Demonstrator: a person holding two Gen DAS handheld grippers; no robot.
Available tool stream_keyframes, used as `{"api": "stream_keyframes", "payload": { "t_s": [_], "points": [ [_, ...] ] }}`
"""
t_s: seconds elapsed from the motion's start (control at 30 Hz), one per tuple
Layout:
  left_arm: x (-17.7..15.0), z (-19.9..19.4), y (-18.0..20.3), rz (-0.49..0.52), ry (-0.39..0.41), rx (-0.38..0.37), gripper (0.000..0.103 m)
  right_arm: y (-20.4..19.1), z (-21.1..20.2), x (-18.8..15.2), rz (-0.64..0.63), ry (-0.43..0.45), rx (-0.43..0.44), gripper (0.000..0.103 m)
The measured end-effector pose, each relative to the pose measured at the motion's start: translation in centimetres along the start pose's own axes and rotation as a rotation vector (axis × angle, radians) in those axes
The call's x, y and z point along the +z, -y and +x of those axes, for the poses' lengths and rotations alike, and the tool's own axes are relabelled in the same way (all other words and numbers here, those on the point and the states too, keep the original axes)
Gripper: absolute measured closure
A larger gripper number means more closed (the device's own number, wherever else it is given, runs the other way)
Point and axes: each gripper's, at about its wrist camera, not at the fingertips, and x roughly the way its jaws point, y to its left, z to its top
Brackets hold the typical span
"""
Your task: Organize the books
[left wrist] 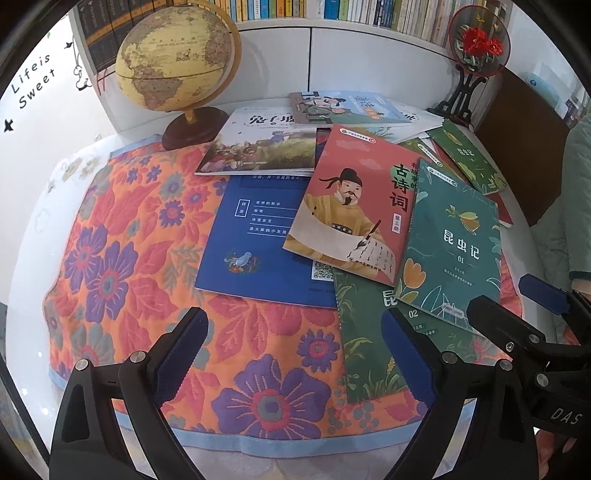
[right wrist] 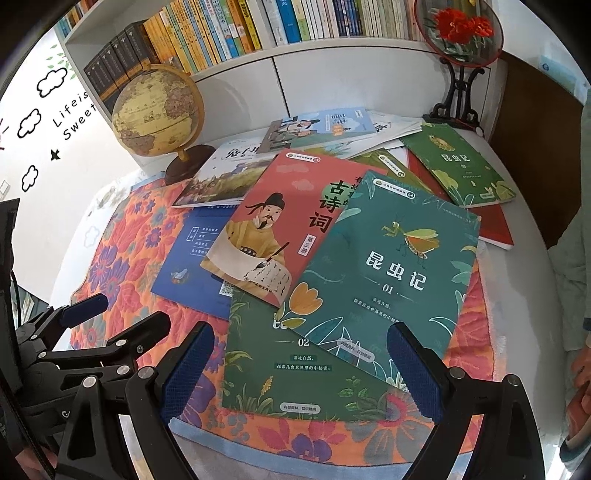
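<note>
Several thin books lie scattered and overlapping on a flowered cloth [left wrist: 122, 258]. A teal insect book marked 01 [left wrist: 452, 243] [right wrist: 384, 277] rests on top, over a red poetry book [left wrist: 351, 206] [right wrist: 273, 229] and a green book marked 02 [left wrist: 373, 347] [right wrist: 288, 365]. A blue book [left wrist: 255, 243] [right wrist: 188, 258] lies to their left. My left gripper [left wrist: 295, 354] hovers open over the cloth's near part, empty. My right gripper [right wrist: 301, 373] is open above the near edges of the 02 and 01 books, holding nothing. Each gripper also shows in the other's view, the right [left wrist: 517, 299] and the left [right wrist: 118, 314].
A globe [left wrist: 173, 55] [right wrist: 159, 114] stands at the back left, a round fan ornament on a black stand [left wrist: 476, 40] [right wrist: 458, 33] at the back right. A white bookshelf [right wrist: 280, 22] full of books runs behind. More books [left wrist: 258, 147] [right wrist: 458, 166] lie farther back. A person's sleeve [right wrist: 576, 236] is at right.
</note>
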Motion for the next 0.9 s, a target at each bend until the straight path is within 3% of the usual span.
{"api": "stream_keyframes", "payload": {
  "t_s": [0.9],
  "points": [
    [0.2, 2.2, 0.5, 0.023, -0.04, -0.024, 0.009, 1.8, 2.2, -0.4, 0.067, -0.054, -0.004, 0.008]
  ]
}}
